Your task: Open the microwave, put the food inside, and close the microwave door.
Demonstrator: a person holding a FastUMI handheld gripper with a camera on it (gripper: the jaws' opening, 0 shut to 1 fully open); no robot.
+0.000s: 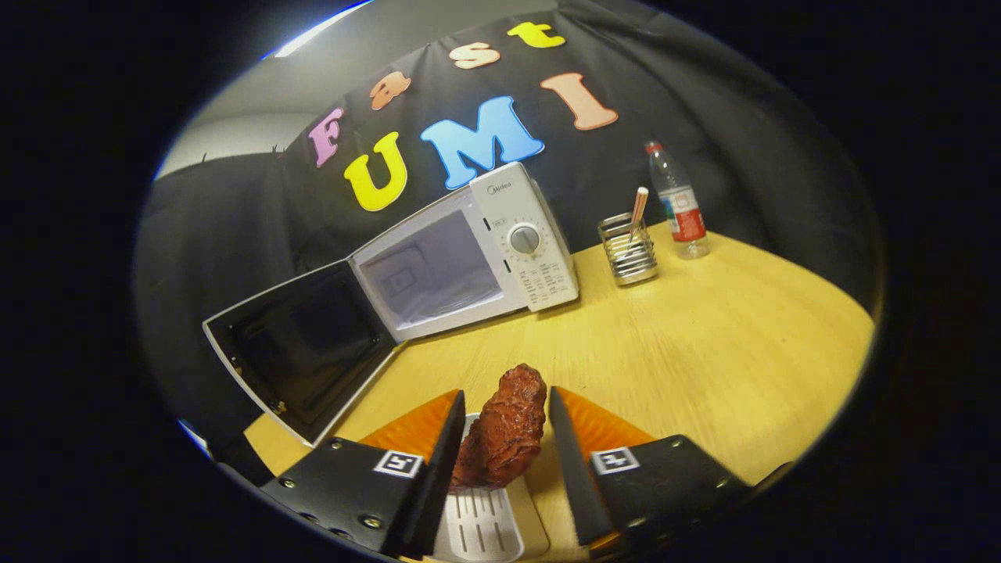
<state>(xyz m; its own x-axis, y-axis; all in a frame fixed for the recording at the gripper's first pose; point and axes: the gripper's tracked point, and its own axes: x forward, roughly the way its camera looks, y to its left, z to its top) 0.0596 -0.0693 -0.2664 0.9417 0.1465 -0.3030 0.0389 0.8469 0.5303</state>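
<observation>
A: Where was the food [504, 426]?
B: Between the two fingers of the gripper [507, 438], standing up on end over a white slotted tray [478, 525] near the front edge of the table [704, 352]. It was a reddish-brown, glazed chunk.

A: Were the fingers clamped on it?
B: The left finger [446, 457] looked to be against its side. The right one stood just off it, a sliver of table showing between. So the tongs were spread around the food rather than pressing it from both sides.

A: And the microwave [469, 258]?
B: Beyond the fingers, toward the table's back left. Its door [301, 348] was swung wide open to the left, out past the table's left edge, dark glass facing us. The cavity was pale and bare.

A: Anything else on the table?
B: A wire holder [628, 252] with a stick in it, just right of the microwave, and a water bottle [679, 205] near the back edge beside that.
</observation>
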